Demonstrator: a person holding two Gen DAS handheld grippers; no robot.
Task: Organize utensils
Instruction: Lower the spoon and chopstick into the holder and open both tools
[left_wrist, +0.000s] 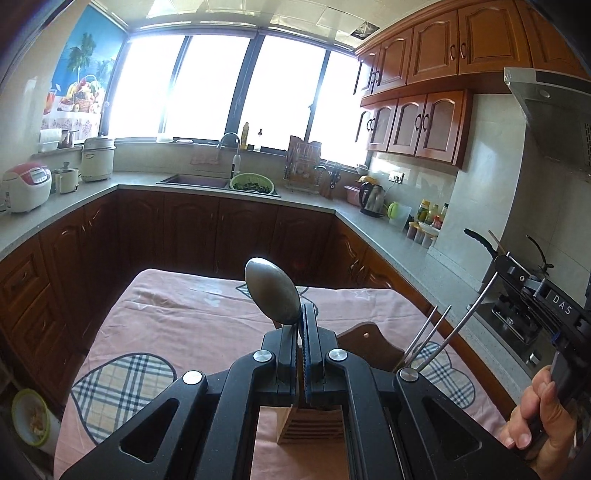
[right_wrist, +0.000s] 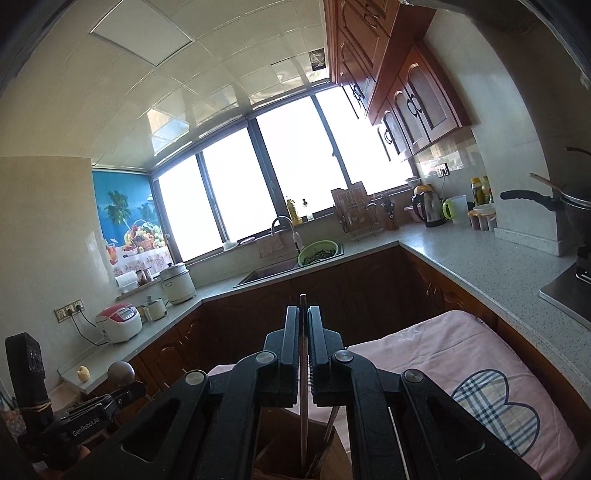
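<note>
Left gripper clamps spoon, right gripper clamps chopstick

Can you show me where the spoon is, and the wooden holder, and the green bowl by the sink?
spoon (left_wrist: 271, 290): left wrist view, on the bowl of the spoon.
wooden holder (left_wrist: 308, 424): left wrist view, on its slatted front wall.
green bowl (left_wrist: 253, 183): left wrist view, on the greens inside, beside the sink.
</note>
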